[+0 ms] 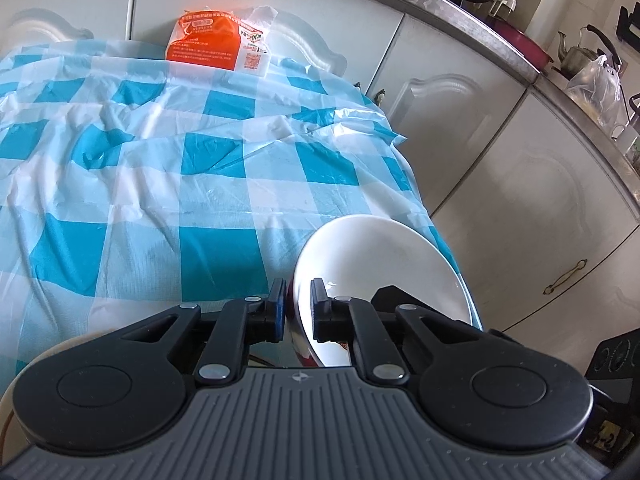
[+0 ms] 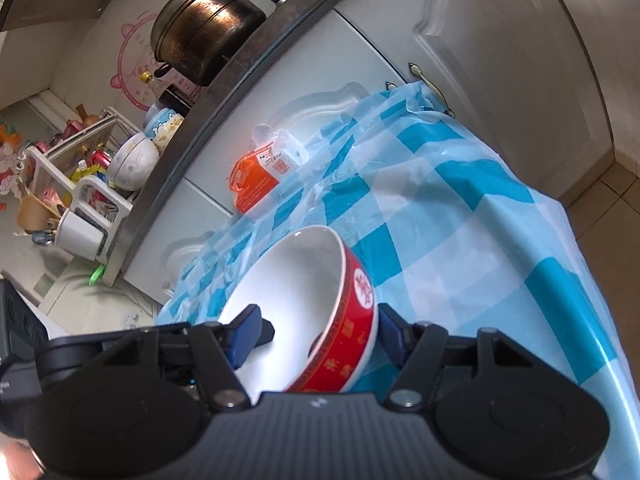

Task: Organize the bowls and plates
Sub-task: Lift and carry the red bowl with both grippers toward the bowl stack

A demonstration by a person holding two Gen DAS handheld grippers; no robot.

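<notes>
A bowl (image 1: 380, 256), white inside and red outside, is at the right edge of the table with the blue-and-white checked cloth (image 1: 200, 160). My left gripper (image 1: 299, 304) is shut on its near rim, one pad inside and one outside. In the right wrist view a tilted bowl (image 2: 296, 280) with a red patterned wall sits at the cloth's (image 2: 460, 220) near edge. My right gripper (image 2: 324, 320) straddles that wall: the left finger (image 2: 248, 332) stands inside the bowl, apart from the wall, and the right finger (image 2: 390, 328) is beside the outside. I cannot tell whether both views show one bowl.
An orange-and-white bag (image 1: 208, 40) lies at the far side of the table against white cabinet doors (image 1: 520, 160). The counter above holds a large pot (image 2: 204, 24), a kettle (image 1: 576, 52) and a rack with bowls (image 2: 132, 160). Tiled floor (image 2: 608, 200) lies beyond the table.
</notes>
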